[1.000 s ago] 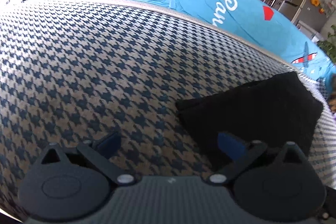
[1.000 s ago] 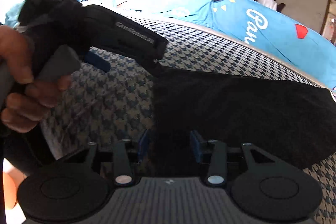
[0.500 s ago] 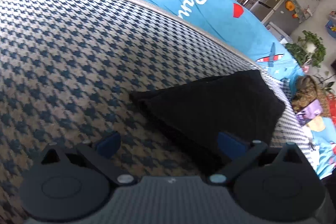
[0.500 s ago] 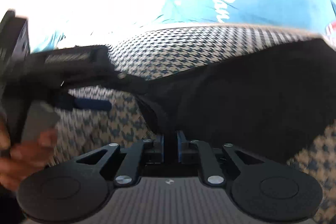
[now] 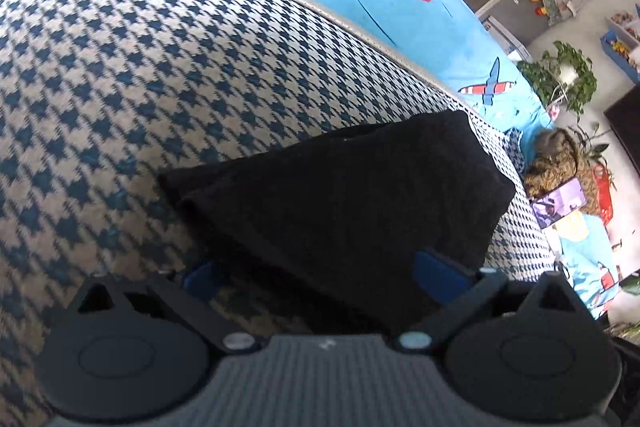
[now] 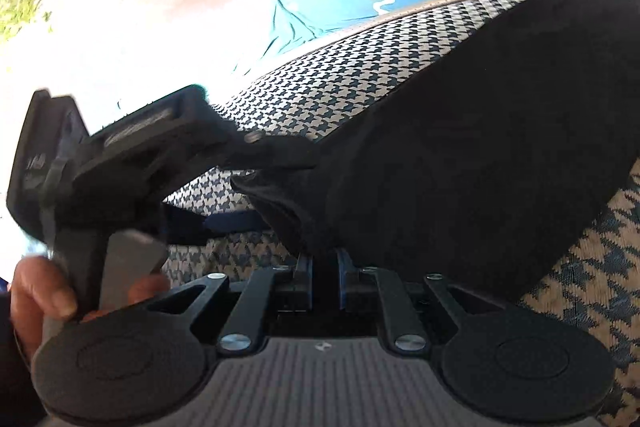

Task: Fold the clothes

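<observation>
The right gripper [image 6: 324, 273] has just clamped the black garment's [image 6: 460, 155] six-o'clock edge; left gripper [image 5: 320, 275] jaws stay apart, straddling it, ready to fold.

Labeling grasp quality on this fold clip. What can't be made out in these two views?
- Right gripper pad contact: jaws shut on the black garment, whose dark cloth hides the pinch depth.
- Garment type and layer count: right wrist view, too dark.
- Left gripper: left wrist view, open jaws straddle the garment's near edge; touching or hovering unclear.
- Left gripper's fingertips: right wrist view, blurred.
</observation>
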{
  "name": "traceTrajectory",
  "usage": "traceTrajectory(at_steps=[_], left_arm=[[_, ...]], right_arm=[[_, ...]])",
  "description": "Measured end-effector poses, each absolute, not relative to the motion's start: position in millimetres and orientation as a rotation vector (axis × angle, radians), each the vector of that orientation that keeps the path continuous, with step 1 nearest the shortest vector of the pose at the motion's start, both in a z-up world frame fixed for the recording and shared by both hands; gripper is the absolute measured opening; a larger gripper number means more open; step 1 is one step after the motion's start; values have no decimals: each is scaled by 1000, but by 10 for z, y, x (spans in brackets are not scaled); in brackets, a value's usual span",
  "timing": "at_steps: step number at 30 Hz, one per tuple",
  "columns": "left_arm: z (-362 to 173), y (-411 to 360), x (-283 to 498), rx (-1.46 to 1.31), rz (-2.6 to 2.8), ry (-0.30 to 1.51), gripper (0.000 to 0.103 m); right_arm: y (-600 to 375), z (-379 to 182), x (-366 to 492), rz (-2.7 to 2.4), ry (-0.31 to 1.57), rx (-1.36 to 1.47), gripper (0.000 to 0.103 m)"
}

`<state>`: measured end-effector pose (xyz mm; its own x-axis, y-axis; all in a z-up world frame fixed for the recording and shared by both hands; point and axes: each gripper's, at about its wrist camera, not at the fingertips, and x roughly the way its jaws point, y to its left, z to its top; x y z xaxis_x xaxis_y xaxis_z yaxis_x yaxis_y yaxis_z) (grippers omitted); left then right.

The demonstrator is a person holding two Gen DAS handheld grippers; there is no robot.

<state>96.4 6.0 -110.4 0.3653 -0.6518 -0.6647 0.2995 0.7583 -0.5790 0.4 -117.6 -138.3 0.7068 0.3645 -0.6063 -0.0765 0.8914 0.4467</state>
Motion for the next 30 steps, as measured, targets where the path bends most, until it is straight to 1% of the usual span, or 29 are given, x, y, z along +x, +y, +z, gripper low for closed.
traceTrajectory(at_steps=[2, 4, 5, 7, 9, 12, 14, 17, 20, 22, 23, 24, 25, 27, 29, 30], left_arm=[[-1110, 19, 995, -386, -657, 1025, 75], [-1129, -2, 1005, -377, -661, 1021, 71], [-1135, -5, 1001, -374, -662, 1016, 69], [-1135, -16, 1000, -371, -662, 1014, 69], [-1129, -31, 1003, -368, -661, 1015, 69], [-1121, -44, 1003, -364, -656, 1019, 69], [-1116, -53, 1018, -366, -653, 1023, 69], [-1104, -61, 1047, -367, -652, 1030, 69], [-1094, -29, 1061, -357, -648, 1031, 69], [-1110, 15, 1070, -371, -648, 1037, 69], [-1119, 34, 1072, -377, -648, 1039, 69], [-1123, 43, 1072, -377, -646, 1038, 69], [-1125, 47, 1069, -375, -646, 1038, 70], [-1125, 50, 1064, -375, -649, 1037, 76], [-1126, 45, 1059, -380, -652, 1034, 91], [-1127, 42, 1056, -382, -652, 1033, 95]], right_arm=[[-1126, -1363, -16, 253, 745, 363, 13], [-1068, -1335, -46, 251, 735, 306, 14], [-1035, -1322, -61, 251, 728, 277, 15], [-954, -1308, -81, 262, 714, 230, 22], [-868, -1294, -92, 275, 700, 185, 36], [-741, -1275, -108, 295, 679, 117, 50], [-679, -1281, -116, 310, 666, 73, 53], [-583, -1338, -69, 280, 657, -3, 53], [-539, -1397, 0, 261, 662, -53, 52], [-543, -1403, 10, 247, 658, -65, 39], [-545, -1406, 14, 239, 657, -71, 23], [-551, -1407, 18, 233, 655, -73, 16], [-581, -1395, 18, 231, 655, -56, 15], [-644, -1368, 19, 231, 655, -12, 13], [-708, -1334, 3, 230, 648, 32, 13], [-746, -1317, 5, 232, 647, 59, 13]])
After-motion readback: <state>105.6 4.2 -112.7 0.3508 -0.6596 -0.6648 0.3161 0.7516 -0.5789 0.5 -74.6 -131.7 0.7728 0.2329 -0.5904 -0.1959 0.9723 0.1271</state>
